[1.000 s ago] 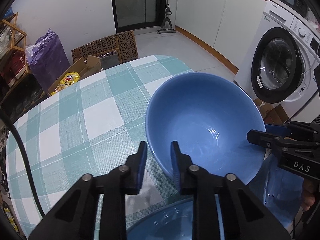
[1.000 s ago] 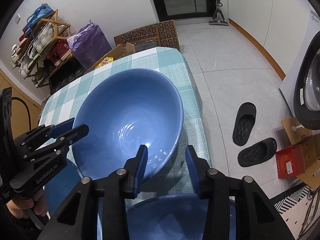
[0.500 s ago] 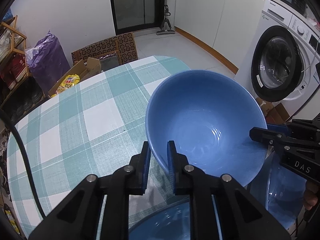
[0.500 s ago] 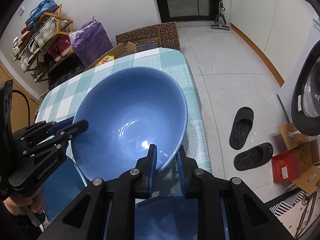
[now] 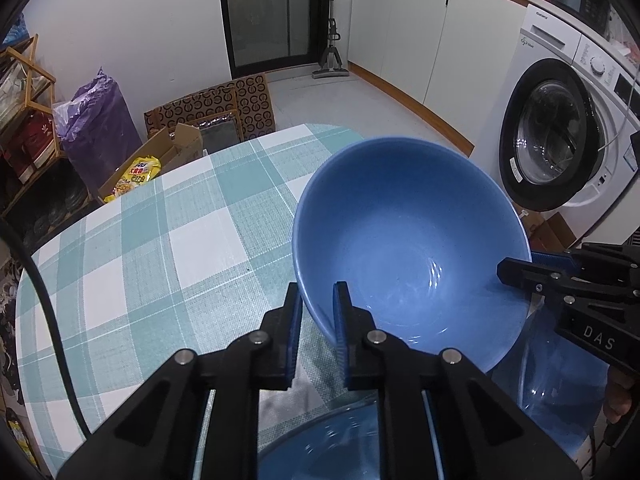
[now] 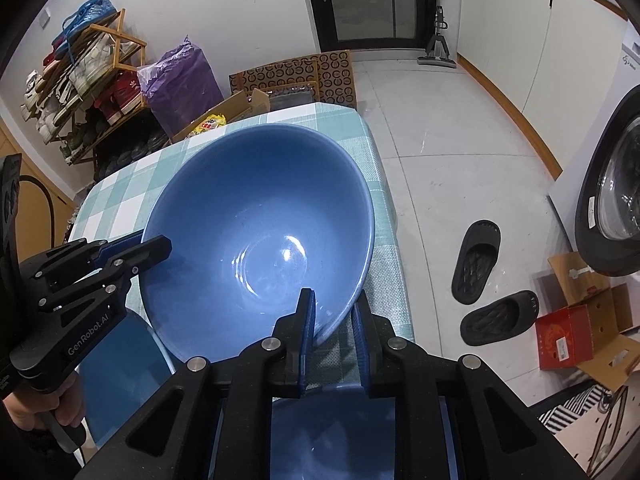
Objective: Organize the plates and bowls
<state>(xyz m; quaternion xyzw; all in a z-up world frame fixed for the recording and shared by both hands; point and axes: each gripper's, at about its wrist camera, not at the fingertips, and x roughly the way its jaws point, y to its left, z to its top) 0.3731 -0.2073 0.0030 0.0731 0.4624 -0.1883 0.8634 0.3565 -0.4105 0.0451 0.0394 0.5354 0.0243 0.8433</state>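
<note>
— Where is the bowl (image 5: 408,248) right now?

— Over the right side of the table (image 5: 160,248), tilted, its near side lifted above the checked cloth. My left tool (image 5: 317,312) is clamped on its rim at one side, one finger inside and one outside. My right tool (image 6: 334,320) pinches the rim at the opposite side the same way. Both are narrow, each gripping only the thin edge.

— What worries you?

— The glaze looks slick and the pads bite only a small strip of rim. If one hand rises faster than the other, I think the bowl twists and slides out of one tool.

— And then?

— It drops. A second bowl (image 5: 332,440) sits right below my tools and a blue plate (image 5: 560,392) lies under the far side, so I reckon a slip means pottery hitting pottery, maybe a chip. The table edge is close on the right too, with hard floor and slippers (image 6: 480,264) beyond it.

— Anything else?

— Squeezing harder on such a thin edge might make it spring free rather than hold.
</note>
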